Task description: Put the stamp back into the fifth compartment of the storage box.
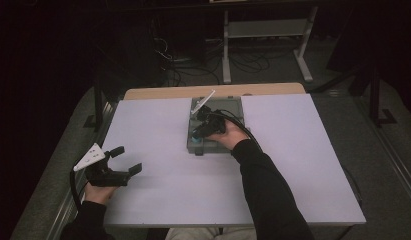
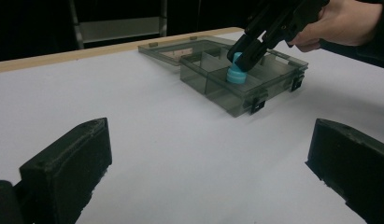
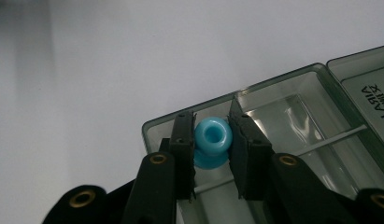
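A small light-blue spool-shaped piece (image 3: 212,139) sits between the jaws of my right gripper (image 3: 211,140), which is shut on it over the near-left compartment of a clear grey plastic box (image 3: 316,107). In the high view that gripper (image 1: 199,134) hangs over the box (image 1: 233,107) at the table's middle. The left gripper view shows the blue piece (image 2: 236,74) held just above the box's rim (image 2: 241,100), with the lid lying open behind. My left gripper (image 1: 127,159) rests near the table's front left, jaws wide open and nothing between them.
The box's open lid (image 1: 203,104) lies at its far side. White table surface (image 1: 158,130) spreads around the box, with a wooden strip (image 1: 213,91) along the far edge. A white frame stand (image 1: 265,35) and cables are on the floor beyond.
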